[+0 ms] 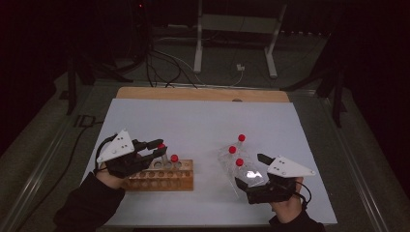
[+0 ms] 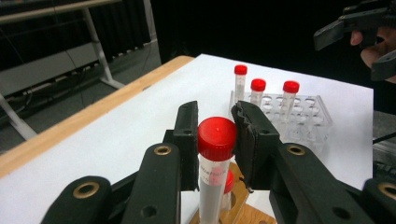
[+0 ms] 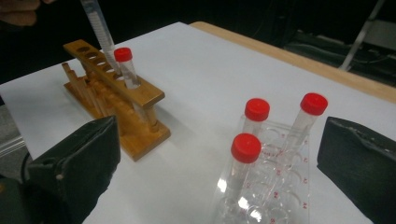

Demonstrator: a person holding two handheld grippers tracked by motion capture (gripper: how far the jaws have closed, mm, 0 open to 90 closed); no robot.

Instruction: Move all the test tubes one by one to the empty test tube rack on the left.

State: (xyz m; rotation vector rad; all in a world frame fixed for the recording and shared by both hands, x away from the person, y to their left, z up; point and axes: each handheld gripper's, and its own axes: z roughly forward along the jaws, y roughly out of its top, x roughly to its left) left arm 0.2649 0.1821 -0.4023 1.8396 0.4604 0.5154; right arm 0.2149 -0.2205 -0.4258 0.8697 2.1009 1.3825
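High view: the left gripper angles down over the wooden rack at the near left, its jaws clamped on a red-capped tube held upright above a hole. At the near right, the right gripper rests with jaws wide apart around the clear plastic rack, which holds three capped tubes.

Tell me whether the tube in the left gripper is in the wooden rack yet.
Partly in: held tube stands upright, its lower end entering wooden rack.

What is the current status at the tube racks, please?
Left gripper shut on red-capped tube, over wooden rack. Right gripper open around clear rack. Nothing in the way.
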